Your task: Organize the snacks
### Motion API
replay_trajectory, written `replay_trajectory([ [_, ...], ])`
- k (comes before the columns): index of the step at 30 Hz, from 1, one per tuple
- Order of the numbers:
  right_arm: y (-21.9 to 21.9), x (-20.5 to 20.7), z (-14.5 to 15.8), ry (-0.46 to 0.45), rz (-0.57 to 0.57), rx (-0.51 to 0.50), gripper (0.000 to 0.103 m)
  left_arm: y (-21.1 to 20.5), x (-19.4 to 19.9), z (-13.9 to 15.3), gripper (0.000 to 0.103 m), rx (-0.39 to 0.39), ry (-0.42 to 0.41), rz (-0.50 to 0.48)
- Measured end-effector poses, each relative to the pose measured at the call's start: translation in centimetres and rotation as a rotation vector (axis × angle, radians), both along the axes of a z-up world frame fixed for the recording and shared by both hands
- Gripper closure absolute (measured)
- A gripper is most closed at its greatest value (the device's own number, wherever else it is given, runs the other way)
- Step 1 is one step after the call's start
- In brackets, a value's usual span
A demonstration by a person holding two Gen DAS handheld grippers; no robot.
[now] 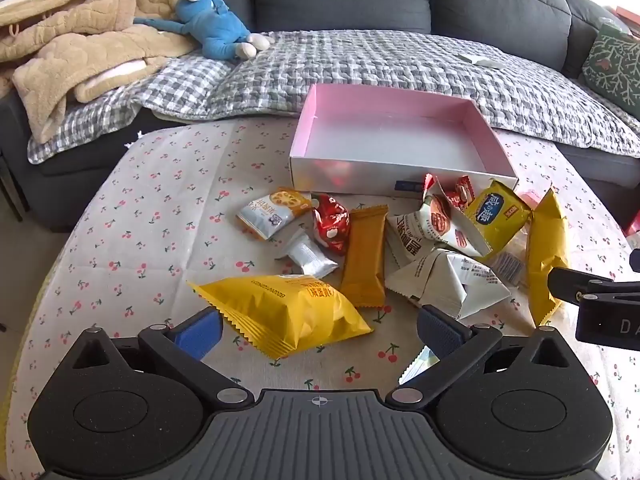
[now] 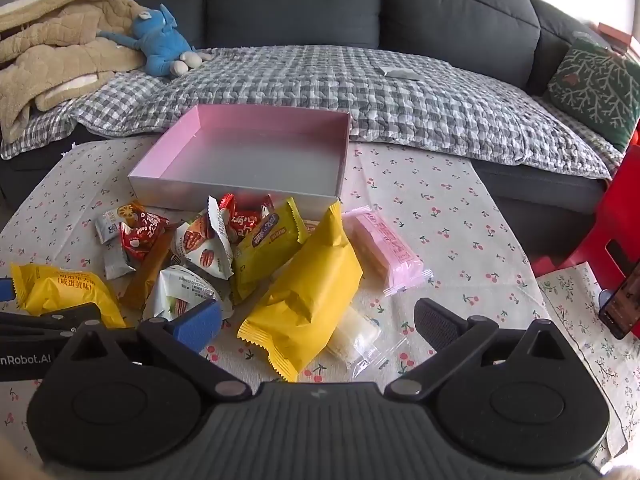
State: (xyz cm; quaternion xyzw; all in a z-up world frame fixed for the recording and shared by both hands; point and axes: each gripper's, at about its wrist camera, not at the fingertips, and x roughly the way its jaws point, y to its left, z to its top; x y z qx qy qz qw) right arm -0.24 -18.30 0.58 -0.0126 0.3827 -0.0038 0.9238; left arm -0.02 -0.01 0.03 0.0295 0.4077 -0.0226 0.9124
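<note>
While the snacks (image 2: 256,264) lay heaped on the tablecloth (image 2: 440,216) just before the empty pink box (image 2: 256,156), both the left gripper (image 1: 318,330) and right gripper (image 2: 318,322) gaped wide, holding nothing; sorting seemingly hadn't begun, and next came closing on a yellow packet (image 1: 288,314).

Snack packets (image 2: 248,264) lie heaped before the box (image 2: 240,196), sofa (image 2: 440,12) behind.
</note>
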Motion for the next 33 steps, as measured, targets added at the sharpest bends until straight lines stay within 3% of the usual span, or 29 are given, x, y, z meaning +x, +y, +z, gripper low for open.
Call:
replay_trajectory([
  [11,0.7,0.1,-0.7,0.034,0.028,-0.012,0.000,0.5,-0.3,-1.1,0.000,-0.032,0.023,0.016],
  [33,0.6,0.2,-0.9,0.052,0.037,-0.017,0.000,0.3,-0.2,-0.1,0.000,-0.026,0.027,0.011],
])
